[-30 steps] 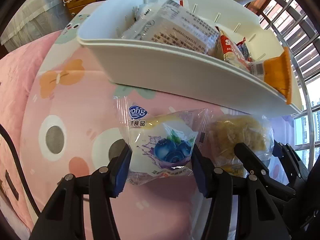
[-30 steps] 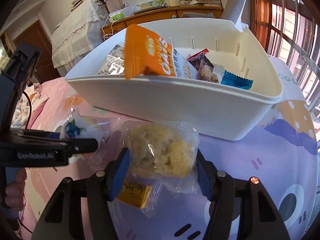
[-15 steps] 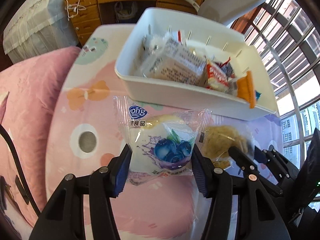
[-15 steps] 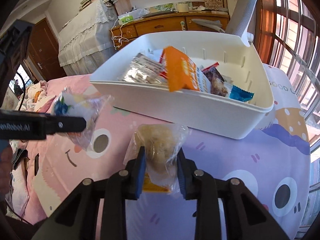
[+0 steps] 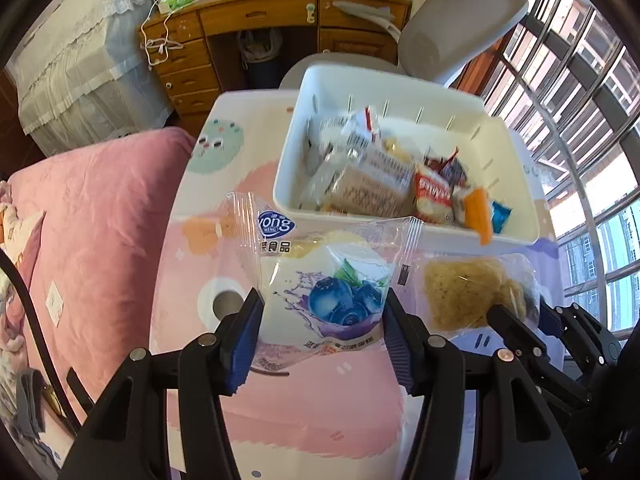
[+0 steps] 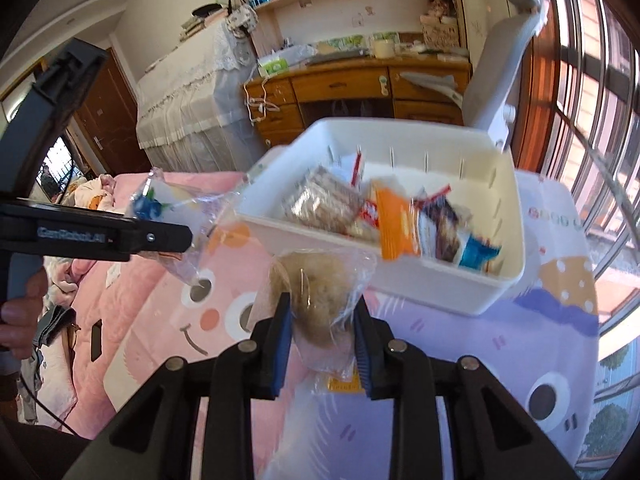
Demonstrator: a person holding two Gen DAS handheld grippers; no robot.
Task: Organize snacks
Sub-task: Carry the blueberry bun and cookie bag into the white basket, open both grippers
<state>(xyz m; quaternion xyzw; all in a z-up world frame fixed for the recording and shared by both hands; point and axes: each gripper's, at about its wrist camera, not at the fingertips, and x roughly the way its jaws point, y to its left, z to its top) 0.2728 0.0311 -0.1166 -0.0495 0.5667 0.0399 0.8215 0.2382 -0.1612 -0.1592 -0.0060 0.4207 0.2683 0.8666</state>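
Note:
My left gripper (image 5: 322, 334) is shut on a clear packet printed with blueberries (image 5: 324, 280), held in the air above the table. My right gripper (image 6: 320, 334) is shut on a clear packet with a pale crumbly cake (image 6: 316, 296) inside, squeezed narrow between the blue pads. Beyond both stands a white plastic bin (image 5: 400, 84) (image 6: 400, 132) holding several wrapped snacks, among them an orange packet (image 6: 396, 224) and a blue one (image 6: 476, 252). The right gripper and its cake packet (image 5: 468, 292) show at the right of the left wrist view; the left gripper with the blueberry packet (image 6: 160, 204) shows at the left of the right wrist view.
The bin sits on a small table (image 6: 540, 340) covered in a pink and purple cartoon cloth. A pink bed (image 5: 88, 208) lies to the left. Behind are a wooden desk (image 5: 256, 24), a grey chair (image 5: 460, 28) and a barred window (image 5: 580, 100) at the right.
Both grippers have risen with their packets, so the bin and table look smaller and farther below. The right gripper's jaws closed in on the cake packet, squeezing it narrow.

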